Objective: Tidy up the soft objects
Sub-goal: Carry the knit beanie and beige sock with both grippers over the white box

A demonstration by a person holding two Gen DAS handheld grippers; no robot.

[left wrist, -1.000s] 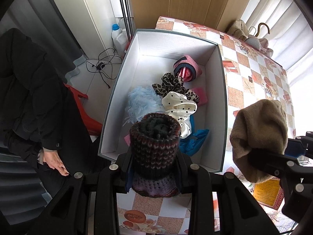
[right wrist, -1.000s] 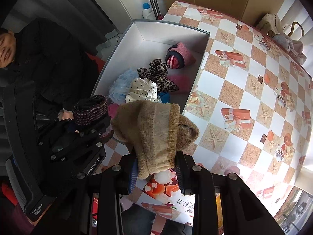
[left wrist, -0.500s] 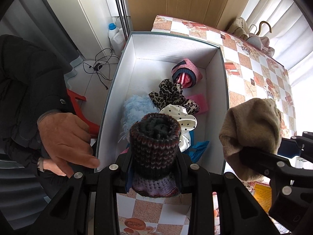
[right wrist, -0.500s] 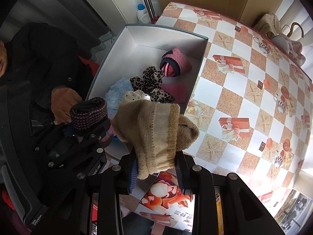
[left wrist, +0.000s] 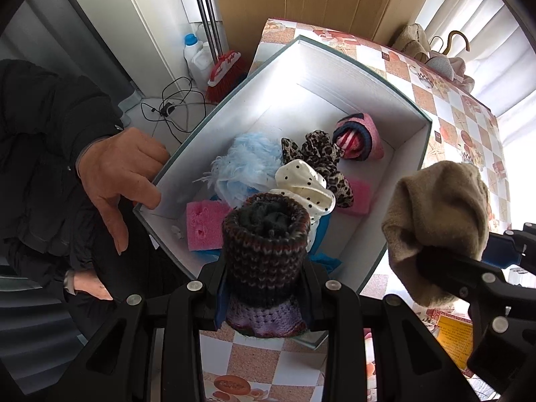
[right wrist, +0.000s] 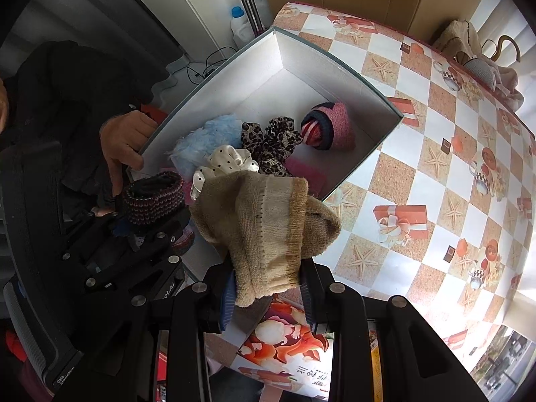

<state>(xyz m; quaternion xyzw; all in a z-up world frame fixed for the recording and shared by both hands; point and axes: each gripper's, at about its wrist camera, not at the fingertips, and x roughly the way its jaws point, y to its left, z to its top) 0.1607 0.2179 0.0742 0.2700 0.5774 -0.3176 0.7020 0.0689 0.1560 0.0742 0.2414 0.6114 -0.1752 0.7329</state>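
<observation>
My left gripper (left wrist: 264,288) is shut on a dark knitted roll (left wrist: 264,244), held above the near end of the white box (left wrist: 395,100); the roll also shows in the right wrist view (right wrist: 152,197). My right gripper (right wrist: 266,288) is shut on a tan knitted piece (right wrist: 261,221), held above the box's near right corner; it also shows in the left wrist view (left wrist: 439,211). Inside the box lie a light blue fluffy item (left wrist: 248,164), a leopard scrunchie (left wrist: 318,150), a white dotted scrunchie (left wrist: 301,184), a pink striped roll (left wrist: 358,137) and pink sponges (left wrist: 201,224).
A person's hand (left wrist: 120,171) grips the box's left wall. The box stands on a checked tablecloth (right wrist: 435,167). A broom (left wrist: 221,67), bottles and cables are on the floor beyond. A bag and hook (right wrist: 475,53) lie at the table's far corner.
The person's hand has come up and taken hold of the box's left wall, and the box has turned and shifted. Both grippers still hold their knitted items above the box's near end.
</observation>
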